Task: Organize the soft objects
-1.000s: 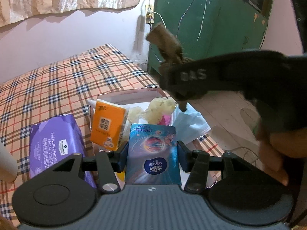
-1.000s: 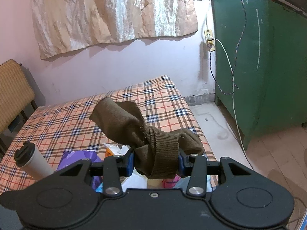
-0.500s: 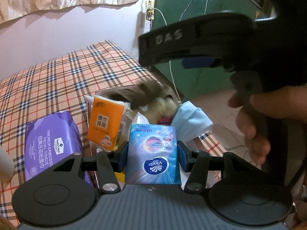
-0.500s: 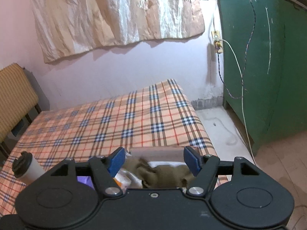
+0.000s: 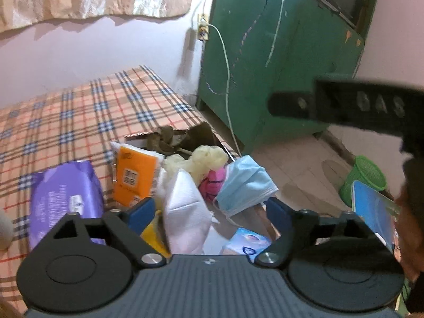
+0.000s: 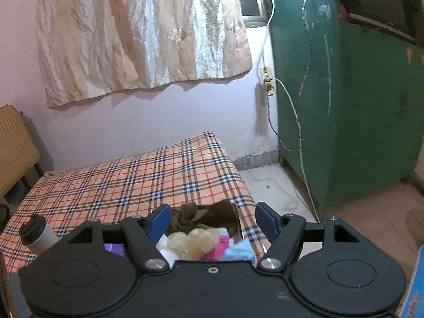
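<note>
Left gripper (image 5: 209, 212): jaws spread wide, having just been opening, nothing pressed between the blue pads; it hangs tilted down over the cardboard box (image 5: 206, 129) with a white mask (image 5: 182, 206) showing in the gap but not gripped. Right gripper (image 6: 210, 221): jaws likewise parted and just been opening, empty; in the left wrist view its black body sits up and to the right, clear of the box. Contents of box, from far end to near: brown cloth (image 5: 165, 139) bunched against the back wall (also seen in the right wrist view (image 6: 190, 216)), pale yellow sponge-like lump (image 5: 204, 159), pink item (image 5: 212, 182), blue surgical mask (image 5: 243, 182) draped over the right rim, and a small blue tissue pack (image 5: 247, 239) lying low at the near end just under the left gripper. Orange tissue pack (image 5: 135, 175) stands upright at the left rim; purple tissue pack (image 5: 66, 196) lies just outside on the plaid cloth (image 5: 79, 111). White cup with dark lid (image 6: 37, 234) stands well apart on the plaid surface. Judgement: both tools read as post-release, jaws wide so soft items fall free into the box without snagging. Loose pieces are gathered in one container; the purple pack outside looks like the likeliest remaining item. Blue card-like thing at right edge of the left view: cannot identify.
</note>
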Demonstrator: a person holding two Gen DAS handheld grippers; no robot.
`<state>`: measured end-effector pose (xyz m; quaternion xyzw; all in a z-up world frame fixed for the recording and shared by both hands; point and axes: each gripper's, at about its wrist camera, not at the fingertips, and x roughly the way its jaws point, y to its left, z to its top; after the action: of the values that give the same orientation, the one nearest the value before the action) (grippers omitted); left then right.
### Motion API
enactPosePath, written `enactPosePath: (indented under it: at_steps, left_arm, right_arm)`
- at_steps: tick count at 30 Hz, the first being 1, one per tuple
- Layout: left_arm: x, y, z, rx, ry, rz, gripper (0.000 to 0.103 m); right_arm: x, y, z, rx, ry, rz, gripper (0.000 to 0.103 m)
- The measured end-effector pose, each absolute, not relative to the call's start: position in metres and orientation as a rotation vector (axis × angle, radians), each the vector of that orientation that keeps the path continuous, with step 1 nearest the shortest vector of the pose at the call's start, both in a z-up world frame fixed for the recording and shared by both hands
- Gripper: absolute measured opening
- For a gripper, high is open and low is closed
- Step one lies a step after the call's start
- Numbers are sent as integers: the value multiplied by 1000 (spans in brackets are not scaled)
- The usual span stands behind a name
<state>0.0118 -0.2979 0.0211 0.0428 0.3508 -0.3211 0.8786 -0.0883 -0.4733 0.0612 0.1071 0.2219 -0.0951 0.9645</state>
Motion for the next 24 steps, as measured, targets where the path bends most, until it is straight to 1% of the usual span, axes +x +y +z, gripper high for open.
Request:
enactPosePath:
  at_steps: [1, 3, 7, 17, 24]
  left_arm:
    - [9, -295, 24, 93, 726, -647, 95]
    - [6, -287, 28, 105, 726, -588, 103]
    - [-4, -271, 32, 125, 735, -478, 103]
    - [-22, -243, 19, 114, 813, -338, 103]
    - [-28, -237, 15, 114, 826, -328, 103]
  right_arm:
    - [-93, -471, 61, 216, 454, -188, 87]
    - [-101, -467, 60, 205, 469, -173, 88]
    - [-117, -454, 55, 175, 502, -167, 89]
    - [-139, -422, 21, 155, 626, -135, 90]
    - [-144, -414, 13, 160, 649, -144, 90]
